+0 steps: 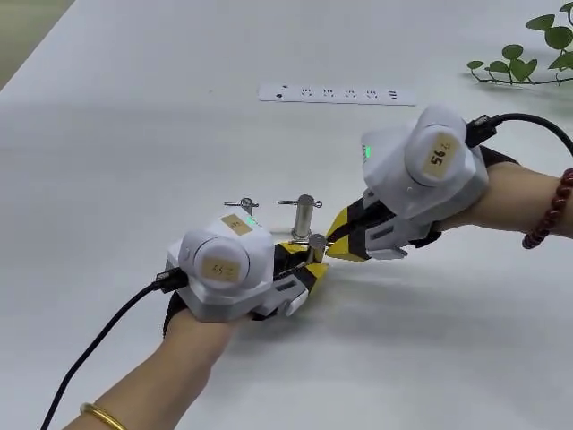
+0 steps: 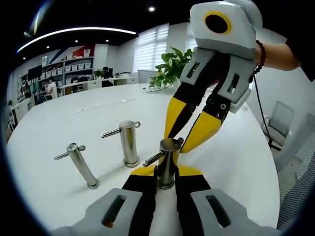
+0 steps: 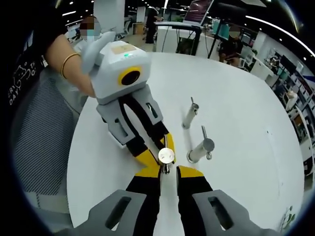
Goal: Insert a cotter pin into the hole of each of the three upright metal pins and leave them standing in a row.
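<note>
Cotter pin (image 2: 151, 160) lay partly through the third metal pin (image 2: 167, 152), at the row's end beside two finished pins (image 2: 129, 145) (image 2: 83, 167). Your left gripper (image 2: 166, 172) clamped its jaws on that pin's base; your right gripper (image 2: 178, 143) pinched the cotter's loop in its jaws. The step called for you to push straight along the hole without tipping the pin. White table (image 1: 134, 161), power strip (image 1: 338, 93), plant (image 1: 557, 38); open-plan office (image 2: 74, 69) beyond.
</note>
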A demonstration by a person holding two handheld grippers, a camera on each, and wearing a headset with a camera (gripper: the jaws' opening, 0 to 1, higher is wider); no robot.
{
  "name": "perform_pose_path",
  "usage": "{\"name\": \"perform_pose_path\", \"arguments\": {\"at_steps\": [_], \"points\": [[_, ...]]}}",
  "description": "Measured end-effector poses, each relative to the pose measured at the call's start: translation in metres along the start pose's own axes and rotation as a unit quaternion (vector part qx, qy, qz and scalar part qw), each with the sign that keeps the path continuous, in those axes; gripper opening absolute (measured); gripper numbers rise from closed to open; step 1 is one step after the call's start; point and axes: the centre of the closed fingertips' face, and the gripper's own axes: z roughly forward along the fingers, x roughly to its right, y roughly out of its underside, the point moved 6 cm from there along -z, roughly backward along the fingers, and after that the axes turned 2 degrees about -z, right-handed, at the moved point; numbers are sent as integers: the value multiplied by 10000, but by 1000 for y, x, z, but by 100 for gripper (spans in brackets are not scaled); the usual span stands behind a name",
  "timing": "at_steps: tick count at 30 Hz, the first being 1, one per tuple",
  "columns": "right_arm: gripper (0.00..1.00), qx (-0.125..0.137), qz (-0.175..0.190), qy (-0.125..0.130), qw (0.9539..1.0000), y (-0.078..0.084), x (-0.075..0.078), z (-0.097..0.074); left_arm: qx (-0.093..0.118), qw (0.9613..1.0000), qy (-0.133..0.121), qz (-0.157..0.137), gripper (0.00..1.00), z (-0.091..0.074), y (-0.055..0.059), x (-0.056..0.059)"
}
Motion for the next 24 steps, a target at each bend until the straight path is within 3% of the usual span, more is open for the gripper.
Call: {"name": "perform_pose_path", "arguments": {"at_steps": [11, 24], "points": [[0, 4, 63, -48, 10000, 3, -4, -6, 0, 10000, 22, -10, 11, 0, 0, -1], [0, 65, -112, -91, 9999, -2, -6, -4, -11, 10000, 31, -55, 11, -1, 1, 0]]}}
